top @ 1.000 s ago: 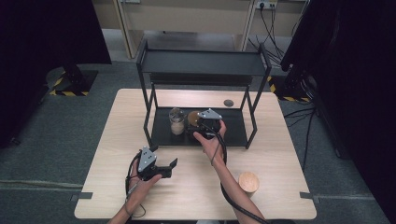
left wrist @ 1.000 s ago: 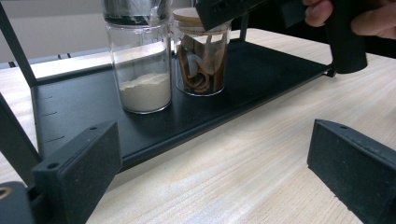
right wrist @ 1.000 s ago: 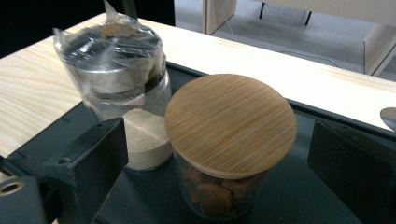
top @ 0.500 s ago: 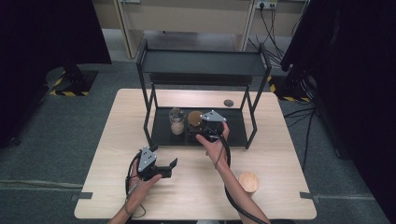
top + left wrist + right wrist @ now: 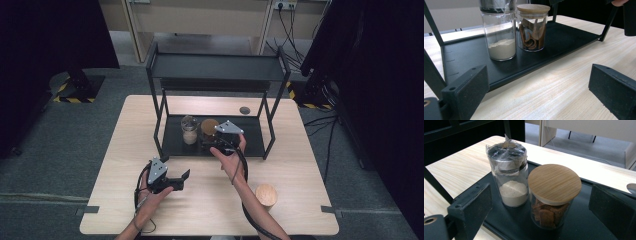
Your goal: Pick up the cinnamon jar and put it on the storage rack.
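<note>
The jar with the wooden lid [image 5: 554, 195] stands on the black rack's bottom shelf [image 5: 250, 142], just beside the jar of white powder [image 5: 510, 176]. My right gripper [image 5: 216, 145] hovers over it, jaws wide apart and gripping nothing. My left gripper [image 5: 180, 180] rests lower on the table [image 5: 300, 165], jaws also wide and empty. Another wooden-lidded jar [image 5: 266, 195] sits near my right forearm.

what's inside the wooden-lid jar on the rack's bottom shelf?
The wooden-lid jar holds brown curled, bark-like pieces, seen through the glass in both gripper views. From above, the lid covers them. What they are exactly can't be told. White powder sits in the neighbouring jar.
</note>
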The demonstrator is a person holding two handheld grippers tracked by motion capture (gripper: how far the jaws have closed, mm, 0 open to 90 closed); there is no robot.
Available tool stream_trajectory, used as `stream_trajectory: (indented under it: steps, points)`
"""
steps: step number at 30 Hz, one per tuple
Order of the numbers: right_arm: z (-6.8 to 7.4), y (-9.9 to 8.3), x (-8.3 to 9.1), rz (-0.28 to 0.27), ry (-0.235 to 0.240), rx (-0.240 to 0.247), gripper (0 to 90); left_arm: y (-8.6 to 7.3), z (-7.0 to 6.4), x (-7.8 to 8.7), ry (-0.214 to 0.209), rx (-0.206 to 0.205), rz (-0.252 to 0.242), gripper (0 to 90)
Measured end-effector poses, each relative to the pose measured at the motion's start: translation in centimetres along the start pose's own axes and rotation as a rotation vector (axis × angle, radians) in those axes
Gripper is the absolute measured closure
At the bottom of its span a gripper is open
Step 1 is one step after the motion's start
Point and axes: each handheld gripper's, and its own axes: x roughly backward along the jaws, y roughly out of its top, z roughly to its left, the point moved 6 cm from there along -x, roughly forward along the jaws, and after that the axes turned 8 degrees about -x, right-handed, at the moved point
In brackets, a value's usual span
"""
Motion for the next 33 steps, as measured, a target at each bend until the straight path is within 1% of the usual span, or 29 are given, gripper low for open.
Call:
stream_trajectory:
  steps: [7,16,20,33]
  points:
    - [0.0,-0.4,0.4,-0.009,0.006,0.002,5.4,0.0,0.0,0.0,0.001,0.000,0.000,2.5]
    - [0.1,-0.6,1.1,-0.024,0.019,-0.010,5.4,0.0,0.0,0.0,0.002,0.001,-0.002,2.5]
    - [0.1,-0.8,1.4,-0.030,0.019,-0.002,5.5,0.0,0.0,0.0,0.003,0.003,-0.003,2.5]
    - [0.6,-1.4,2.4,-0.050,0.059,-0.018,5.5,0.0,0.1,0.0,0.004,0.005,-0.004,2.5]
